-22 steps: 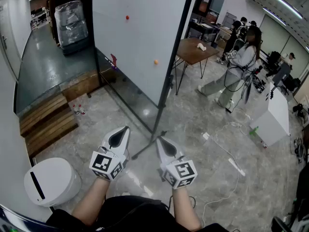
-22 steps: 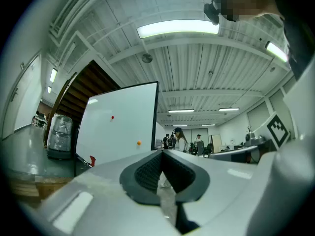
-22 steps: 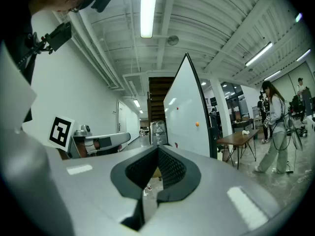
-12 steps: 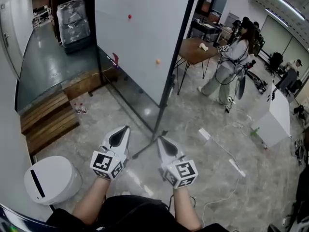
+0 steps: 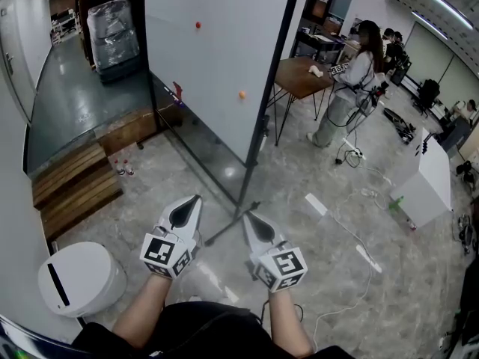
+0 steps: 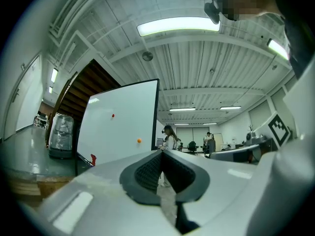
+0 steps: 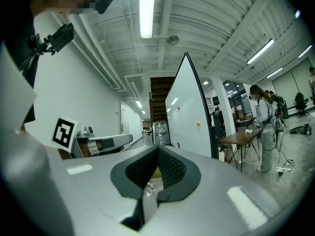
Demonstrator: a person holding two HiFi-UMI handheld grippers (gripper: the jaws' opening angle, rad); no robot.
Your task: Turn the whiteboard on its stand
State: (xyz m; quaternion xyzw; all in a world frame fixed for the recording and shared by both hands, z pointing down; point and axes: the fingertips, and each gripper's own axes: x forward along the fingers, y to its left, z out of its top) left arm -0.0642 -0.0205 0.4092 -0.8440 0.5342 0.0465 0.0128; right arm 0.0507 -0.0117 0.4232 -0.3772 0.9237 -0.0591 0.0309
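The whiteboard (image 5: 217, 51) is a tall white panel in a black frame, upright ahead of me, with a red magnet (image 5: 197, 25) and an orange magnet (image 5: 242, 94) on it. Its black stand foot (image 5: 233, 226) reaches across the floor between my two grippers. My left gripper (image 5: 193, 200) is shut and empty, just left of that foot. My right gripper (image 5: 248, 217) is shut and empty too, just right of it. Neither touches the board. The whiteboard (image 6: 118, 122) stands beyond the left gripper (image 6: 161, 154) in the left gripper view, and the whiteboard (image 7: 189, 117) beyond the right gripper (image 7: 158, 149) in the right one.
A white round bin (image 5: 78, 279) stands at my near left, wooden steps (image 5: 75, 185) behind it. Right of the board are a wooden table (image 5: 299, 77), a person (image 5: 348, 81) and a white cabinet (image 5: 426, 178). Cables (image 5: 352, 275) trail over the floor on the right.
The person in the background has walked left, closer to the wooden table. Both grippers and the whiteboard have stayed where they were.
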